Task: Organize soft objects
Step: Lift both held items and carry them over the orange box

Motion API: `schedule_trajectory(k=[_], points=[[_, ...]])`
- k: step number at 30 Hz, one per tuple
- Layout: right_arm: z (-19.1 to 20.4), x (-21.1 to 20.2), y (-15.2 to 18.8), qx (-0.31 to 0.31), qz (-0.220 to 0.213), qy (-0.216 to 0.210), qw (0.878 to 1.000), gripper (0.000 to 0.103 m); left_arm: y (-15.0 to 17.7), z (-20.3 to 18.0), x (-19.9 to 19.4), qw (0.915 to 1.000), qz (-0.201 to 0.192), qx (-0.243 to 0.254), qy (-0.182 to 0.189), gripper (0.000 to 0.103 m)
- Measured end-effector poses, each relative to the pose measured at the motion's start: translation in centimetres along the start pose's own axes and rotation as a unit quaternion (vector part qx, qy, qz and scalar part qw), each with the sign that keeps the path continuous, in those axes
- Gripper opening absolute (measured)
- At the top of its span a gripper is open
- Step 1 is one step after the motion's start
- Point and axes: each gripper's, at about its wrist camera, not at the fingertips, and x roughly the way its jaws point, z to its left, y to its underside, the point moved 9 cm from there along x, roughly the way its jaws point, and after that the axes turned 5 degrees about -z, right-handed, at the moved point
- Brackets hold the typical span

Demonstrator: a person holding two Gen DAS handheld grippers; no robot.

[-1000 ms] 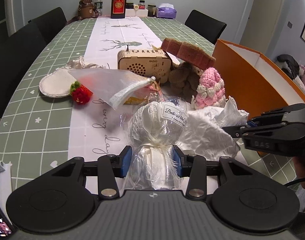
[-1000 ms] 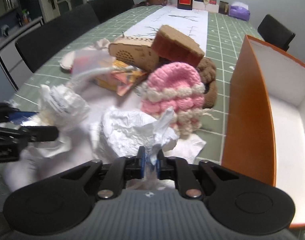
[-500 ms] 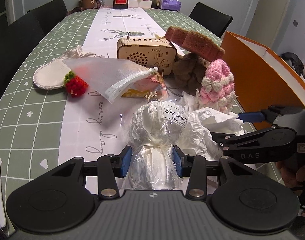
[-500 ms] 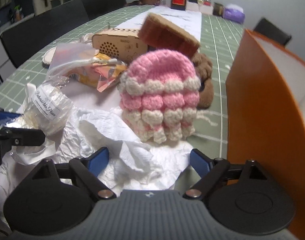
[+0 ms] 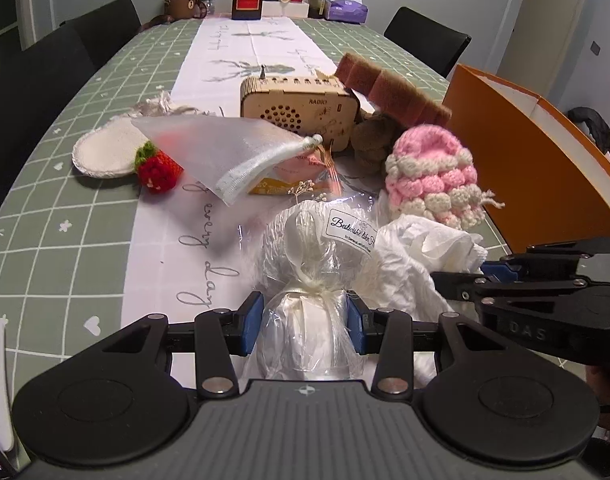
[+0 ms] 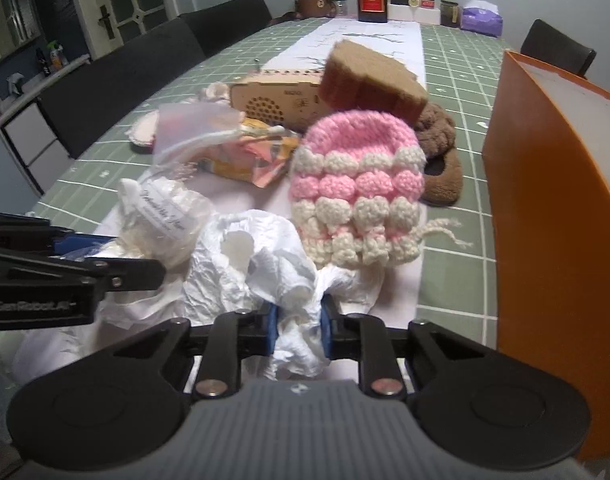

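Left gripper (image 5: 303,322) clamped on one cellophane bundle (image 5: 309,268), low over runner (image 5: 161,240). Right gripper (image 6: 297,322), jaws just closing, pinching one crumpled tissue (image 6: 257,264) beside it. Behind: one pink hat (image 6: 357,188), one strawberry (image 5: 157,168), one radio (image 5: 301,108), one orange box (image 6: 553,184) at right.

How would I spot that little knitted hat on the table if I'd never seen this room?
Find the tall orange box standing on the green checked tablecloth. Just beside its wall, in front of a brown plush toy, sits the knitted hat. It is the only thing with bobbly pink and cream stripes and a loose yarn tie, unlike the crumpled white tissue paper in front of it.
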Motion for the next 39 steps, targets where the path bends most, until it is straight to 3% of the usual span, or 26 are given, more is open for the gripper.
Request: schedule_trajectory(k=[6, 9, 14, 22, 27, 39], points=[[2.1, -2.7, -0.9, -0.013, -0.008, -0.032, 0.999, 0.017, -0.9, 0.0, -1.5, 0.9998, -0.018, 0.007, 0.0, 0.049], [3.0, -4.9, -2.1, -0.024, -0.033, -0.046, 0.998, 0.017, -1.3, 0.0, -2.5, 0.9995, -0.03, 0.013, 0.001, 0.049], [3.8, -7.8, -3.7, -0.052, -0.056, -0.041, 0.996, 0.017, -2.1, -0.3, -3.8, 0.9989, -0.039, 0.023, 0.013, 0.049], [3.3, -10.8, -5.4, -0.057, -0.076, -0.031, 0.995, 0.017, -4.4, 0.2, -6.2, 0.9984, -0.052, 0.022, -0.001, 0.048], [2.8, -12.7, -6.7, -0.07, -0.087, -0.015, 0.994, 0.017, -5.3, -0.3, -6.8, 0.9971, -0.046, 0.058, -0.014, 0.048], [0.1, -15.0, -9.0, -0.093, -0.107, 0.023, 0.99, 0.017, -7.7, -4.7, -6.3, 0.9936, -0.023, 0.105, 0.036, 0.047]])
